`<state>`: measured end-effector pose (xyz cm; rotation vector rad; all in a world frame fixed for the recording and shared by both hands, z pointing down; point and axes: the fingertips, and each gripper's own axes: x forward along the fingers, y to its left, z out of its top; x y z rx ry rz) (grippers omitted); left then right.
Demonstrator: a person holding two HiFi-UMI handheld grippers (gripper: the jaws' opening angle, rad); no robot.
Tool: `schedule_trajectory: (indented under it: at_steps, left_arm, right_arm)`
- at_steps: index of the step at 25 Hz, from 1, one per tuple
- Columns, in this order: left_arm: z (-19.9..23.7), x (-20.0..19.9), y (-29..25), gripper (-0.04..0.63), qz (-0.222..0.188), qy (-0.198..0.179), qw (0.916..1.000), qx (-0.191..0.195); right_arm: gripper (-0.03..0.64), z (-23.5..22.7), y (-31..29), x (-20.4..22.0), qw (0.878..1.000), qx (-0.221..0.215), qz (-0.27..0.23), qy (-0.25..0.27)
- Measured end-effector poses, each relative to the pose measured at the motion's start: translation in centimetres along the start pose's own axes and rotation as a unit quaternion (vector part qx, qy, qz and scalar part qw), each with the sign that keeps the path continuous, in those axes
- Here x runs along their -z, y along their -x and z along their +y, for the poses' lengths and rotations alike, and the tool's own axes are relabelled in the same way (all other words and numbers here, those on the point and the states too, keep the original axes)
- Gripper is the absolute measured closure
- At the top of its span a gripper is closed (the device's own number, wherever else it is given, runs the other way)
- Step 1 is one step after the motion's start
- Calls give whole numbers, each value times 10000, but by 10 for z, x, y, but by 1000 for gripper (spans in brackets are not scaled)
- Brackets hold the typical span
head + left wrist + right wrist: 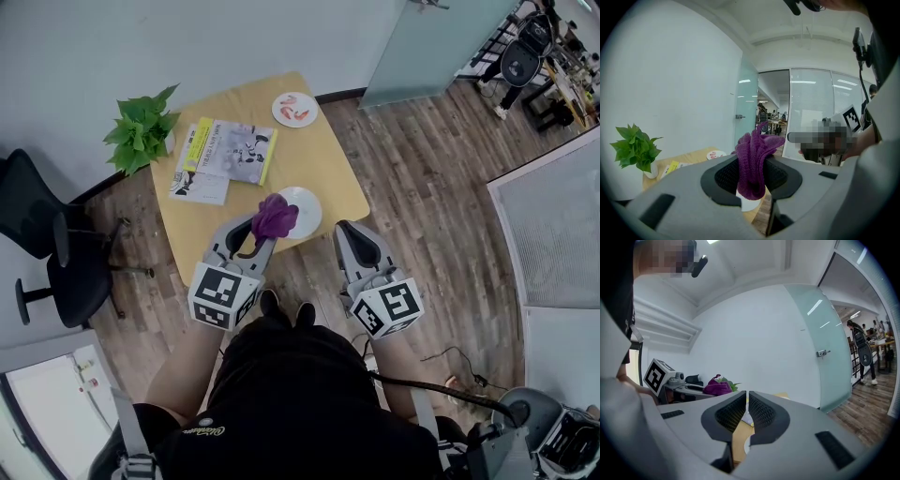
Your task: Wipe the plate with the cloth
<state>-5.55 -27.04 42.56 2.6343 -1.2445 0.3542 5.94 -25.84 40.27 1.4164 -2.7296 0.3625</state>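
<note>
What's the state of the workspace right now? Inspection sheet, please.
Surface: wooden table, partly bare.
Job's things: purple cloth overlaps the white plate in the head view, contact unclear; the plate sits near the table's front edge.
Clutter: second plate with red bits, magazines, potted plant at the far-left corner.
Grippers: left hand-held gripper shut on the purple cloth; right hand-held gripper jaws together, empty.
Cables: dark cable by the person's right side.
Surroundings: black office chair, wood floor, glass door.

Two plates, one cloth, one plant, two booklets, one table, one chair, two grippers
</note>
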Motion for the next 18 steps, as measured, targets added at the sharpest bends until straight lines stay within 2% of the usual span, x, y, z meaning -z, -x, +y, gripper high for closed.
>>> schedule_trajectory:
  at_steps: [6, 18]
  left_arm:
    - [2, 5, 6, 479, 46, 13, 10000, -33]
    - [6, 8, 11, 479, 56, 62, 9999, -66]
  right_arm:
    - [595, 1, 2, 0, 10000, 84, -33, -37]
    - [595, 7, -2, 1, 10000, -31, 50, -5]
